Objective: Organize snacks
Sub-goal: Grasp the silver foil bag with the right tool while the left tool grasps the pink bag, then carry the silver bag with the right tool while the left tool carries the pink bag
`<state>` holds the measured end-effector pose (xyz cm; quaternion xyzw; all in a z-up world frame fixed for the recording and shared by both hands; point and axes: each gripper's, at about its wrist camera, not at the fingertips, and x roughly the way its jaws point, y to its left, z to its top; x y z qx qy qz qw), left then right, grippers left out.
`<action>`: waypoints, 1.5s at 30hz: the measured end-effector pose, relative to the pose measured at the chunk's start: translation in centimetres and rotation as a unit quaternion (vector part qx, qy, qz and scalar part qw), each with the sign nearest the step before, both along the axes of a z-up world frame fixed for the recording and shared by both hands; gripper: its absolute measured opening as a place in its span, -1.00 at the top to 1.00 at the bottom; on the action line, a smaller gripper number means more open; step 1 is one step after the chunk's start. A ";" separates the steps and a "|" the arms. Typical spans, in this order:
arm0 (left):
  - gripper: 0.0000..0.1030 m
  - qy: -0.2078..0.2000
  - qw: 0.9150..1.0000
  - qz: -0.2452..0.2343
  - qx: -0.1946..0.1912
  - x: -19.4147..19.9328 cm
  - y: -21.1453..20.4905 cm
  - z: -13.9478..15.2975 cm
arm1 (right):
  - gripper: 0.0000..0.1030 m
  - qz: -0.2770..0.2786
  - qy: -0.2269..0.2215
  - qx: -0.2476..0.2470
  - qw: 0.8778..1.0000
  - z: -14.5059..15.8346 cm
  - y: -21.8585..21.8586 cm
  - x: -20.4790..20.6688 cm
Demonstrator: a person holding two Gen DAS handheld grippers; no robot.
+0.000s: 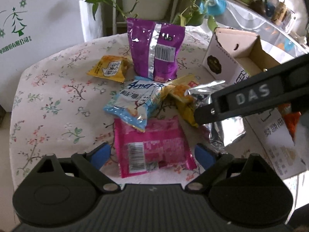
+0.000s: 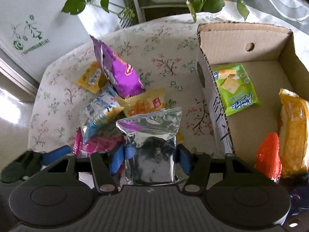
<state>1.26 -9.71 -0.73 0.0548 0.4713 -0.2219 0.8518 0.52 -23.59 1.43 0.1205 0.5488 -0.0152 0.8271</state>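
Partly sorted: three packets lie in the cardboard box [image 2: 285,54], six remain on the table; right gripper [image 2: 152,159] clasps the silver packet [image 2: 152,135], while left gripper [image 1: 152,155], spread, straddles the pink packet [image 1: 154,147].

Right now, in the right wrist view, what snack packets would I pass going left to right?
Small yellow packet → purple bag → silver packet held in the right tongs → green packet in the cardboard box → orange packet

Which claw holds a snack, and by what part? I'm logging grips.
The right claw grips the silver packet by its lower side edges; the left claw holds nothing.
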 end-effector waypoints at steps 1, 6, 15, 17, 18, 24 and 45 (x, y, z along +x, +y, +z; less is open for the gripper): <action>-0.84 0.001 1.000 0.002 0.000 0.1 -0.2 -0.1 | -0.26 -0.001 -0.003 -0.001 1.000 0.1 0.0 0.0; -0.85 -0.013 0.999 0.023 0.018 0.4 -1.0 -0.5 | -0.26 -0.006 -0.011 0.004 1.000 0.6 -0.3 0.0; -0.45 -0.040 0.998 0.012 0.039 -0.5 -1.7 -0.4 | -0.26 -0.013 -0.018 0.007 1.000 1.0 -0.6 -0.2; -0.29 -0.040 0.998 0.014 0.035 -0.6 -1.4 -0.2 | -0.26 -0.015 -0.019 0.008 1.000 1.0 -0.6 -0.2; -0.28 -0.039 0.999 0.016 0.034 -0.6 -1.2 -0.1 | -0.26 -0.014 -0.019 0.007 1.000 1.0 -0.6 -0.2; -0.20 -0.030 0.999 0.024 0.034 -1.1 -0.4 0.1 | -0.26 -0.010 -0.019 0.012 1.000 1.1 -0.7 -0.3; -0.19 -0.039 0.996 0.076 0.006 -2.1 2.6 3.0 | -0.26 0.021 -0.030 0.027 0.999 1.9 -0.2 -0.8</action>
